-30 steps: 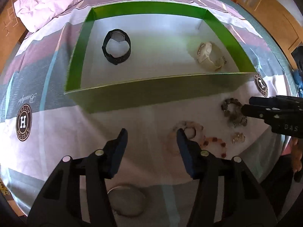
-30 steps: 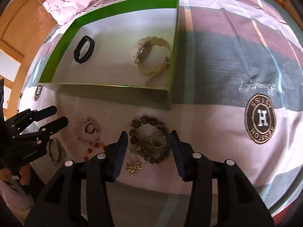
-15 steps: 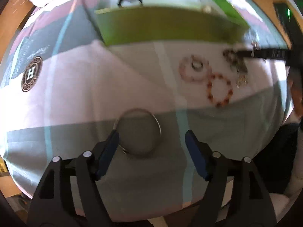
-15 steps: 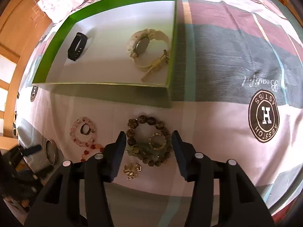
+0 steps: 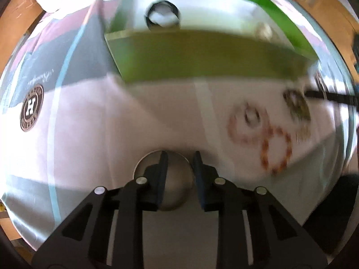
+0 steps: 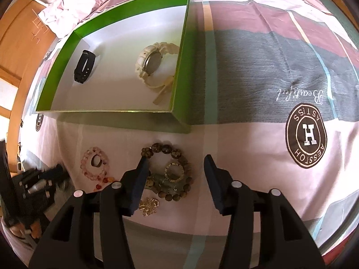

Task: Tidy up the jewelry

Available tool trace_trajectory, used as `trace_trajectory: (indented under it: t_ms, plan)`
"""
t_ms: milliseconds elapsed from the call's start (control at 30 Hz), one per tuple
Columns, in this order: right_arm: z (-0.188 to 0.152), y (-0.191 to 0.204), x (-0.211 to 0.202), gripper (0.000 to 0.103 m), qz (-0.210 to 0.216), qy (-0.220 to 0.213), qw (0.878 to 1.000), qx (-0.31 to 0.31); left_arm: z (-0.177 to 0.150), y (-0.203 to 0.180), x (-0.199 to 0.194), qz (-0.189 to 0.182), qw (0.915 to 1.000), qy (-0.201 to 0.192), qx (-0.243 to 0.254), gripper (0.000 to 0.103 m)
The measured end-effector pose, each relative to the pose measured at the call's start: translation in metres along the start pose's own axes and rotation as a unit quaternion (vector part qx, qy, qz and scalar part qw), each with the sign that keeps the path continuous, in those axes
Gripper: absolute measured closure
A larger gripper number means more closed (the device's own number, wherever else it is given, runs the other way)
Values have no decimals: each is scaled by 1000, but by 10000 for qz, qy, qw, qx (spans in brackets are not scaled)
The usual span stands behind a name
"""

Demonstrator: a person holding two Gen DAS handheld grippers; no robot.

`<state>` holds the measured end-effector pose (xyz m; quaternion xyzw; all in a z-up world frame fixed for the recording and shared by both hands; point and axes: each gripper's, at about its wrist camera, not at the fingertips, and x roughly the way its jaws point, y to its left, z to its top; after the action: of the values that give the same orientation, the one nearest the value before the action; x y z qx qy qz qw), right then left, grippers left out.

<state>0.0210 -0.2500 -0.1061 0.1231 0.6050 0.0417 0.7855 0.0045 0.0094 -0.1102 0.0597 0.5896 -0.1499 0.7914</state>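
A green box (image 6: 179,51) with a white floor holds a black band (image 6: 84,66) and a cream watch (image 6: 154,65). My left gripper (image 5: 178,157) sits over a silver bangle (image 5: 138,164) on the bedspread, jaws narrowed with both fingers inside the ring; I cannot tell whether they grip it. My right gripper (image 6: 176,163) is open above a brown bead bracelet (image 6: 166,149) with a gold ring (image 6: 174,171) inside it. A pink bead bracelet (image 6: 94,164), a red bead bracelet (image 5: 277,149) and a gold charm (image 6: 149,206) lie nearby.
The bedspread (image 6: 258,71) is striped pink, grey and white with round brown logos (image 6: 306,132). A rumpled pink quilt (image 6: 74,2) lies behind the box. Wooden furniture (image 6: 20,35) stands at the left. The left gripper's body shows in the right wrist view (image 6: 33,183).
My left gripper dropped low over the silver bangle and its jaws narrowed from wide open. My right gripper lowered slightly toward the brown bead bracelet, still open.
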Motion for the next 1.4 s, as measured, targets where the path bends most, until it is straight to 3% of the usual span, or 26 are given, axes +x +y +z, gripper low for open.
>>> trace_trajectory:
  t_ms: [133,167,200,367,400,500,533,667,733,833,900,1067,1200,1333,1400]
  plan:
    - [0,1,4,52,-208,-81,9997,-97,16,-4,-19,-471,9981,-400,-12,52]
    - [1,2,6,59,-284,-162,9994,-123,18,-9,-22,-457,9978,-471,58,51]
    - [2,3,9,72,-336,-164,9992,-142,23,-15,-24,-407,9977,-521,173,51]
    - [2,19,22,86,-196,-94,9987,-459,49,-41,-1,-577,9970,-365,364,50]
    - [1,21,20,94,-53,-136,9988,-457,50,-44,2,-629,9965,-375,411,50]
    - [1,27,4,98,695,-453,9956,-437,46,-52,14,-490,9964,-316,614,50]
    - [2,30,-4,103,845,-633,9932,-493,43,-53,16,-497,9958,-318,694,48]
    - [5,34,-29,103,1240,-1126,9846,-503,39,-50,16,-520,9955,-285,742,40]
    - [5,35,-27,103,1081,-1102,9869,-476,38,-48,20,-461,9961,-218,720,40]
    - [6,31,-13,101,877,-639,9932,-421,38,-48,21,-380,9962,-181,757,41]
    - [3,29,-4,95,561,-467,9966,-390,37,-47,20,-321,9963,-182,775,42]
    - [0,22,15,92,48,-230,9993,-286,35,-41,17,-225,9970,-180,721,47]
    - [1,29,23,60,-82,-208,9990,-397,31,-43,14,-91,9957,-229,889,47]
    - [-2,39,29,59,-279,-220,9971,-671,28,-51,14,-70,9933,-231,1129,49]
    - [-3,46,33,62,-401,-279,9954,-824,26,-55,15,148,9913,-264,1282,59]
